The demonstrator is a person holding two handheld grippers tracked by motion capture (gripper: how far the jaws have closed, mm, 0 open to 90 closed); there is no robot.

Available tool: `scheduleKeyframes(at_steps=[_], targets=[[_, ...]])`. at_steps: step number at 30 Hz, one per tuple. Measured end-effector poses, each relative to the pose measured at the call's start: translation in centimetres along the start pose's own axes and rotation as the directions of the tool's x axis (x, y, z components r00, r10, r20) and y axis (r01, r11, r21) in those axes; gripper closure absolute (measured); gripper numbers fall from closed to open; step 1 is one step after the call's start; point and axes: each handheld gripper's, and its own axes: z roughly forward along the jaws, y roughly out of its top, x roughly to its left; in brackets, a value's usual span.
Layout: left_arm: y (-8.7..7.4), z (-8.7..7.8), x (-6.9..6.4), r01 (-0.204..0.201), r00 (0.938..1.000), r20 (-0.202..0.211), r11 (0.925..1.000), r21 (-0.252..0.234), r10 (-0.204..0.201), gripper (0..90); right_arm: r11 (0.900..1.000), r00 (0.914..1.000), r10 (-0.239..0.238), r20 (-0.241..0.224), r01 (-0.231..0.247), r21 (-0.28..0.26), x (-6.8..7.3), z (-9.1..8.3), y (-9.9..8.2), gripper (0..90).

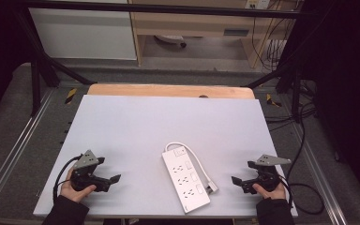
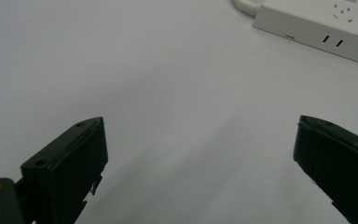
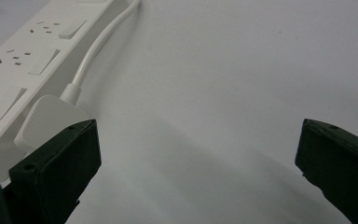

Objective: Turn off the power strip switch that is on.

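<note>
A white power strip [image 1: 185,178] lies on the white table board [image 1: 136,122], near its front edge, between my two hands. Its white cable [image 1: 197,161] loops from the far end down the right side to a white plug [image 1: 211,188]. The strip [image 2: 326,23] is at the top right of the left gripper view. In the right gripper view the strip [image 3: 23,60], cable [image 3: 98,46] and plug [image 3: 46,123] lie at the left. My left gripper [image 1: 110,172] rests at the front left, jaws wide apart and empty. My right gripper [image 1: 241,174] sits at the front right, open and empty, pointing at the plug.
A wooden tabletop edge [image 1: 168,90] shows behind the board. Metal frame rails [image 1: 23,136] run along both sides. Black cables [image 1: 304,140] trail on the floor at the right. A cabinet [image 1: 82,28] and a desk stand farther back.
</note>
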Motion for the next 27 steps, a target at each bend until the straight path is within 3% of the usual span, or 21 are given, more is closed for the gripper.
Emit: scheduleKeyframes(at_steps=[27], targets=[[-0.09,0.10,0.05,0.001,0.9999,-0.011,1.0000,0.009,-0.001,3.7,0.9997,0.9996,-0.024,-0.011,0.024,0.005,0.70,0.34,0.34,0.8]])
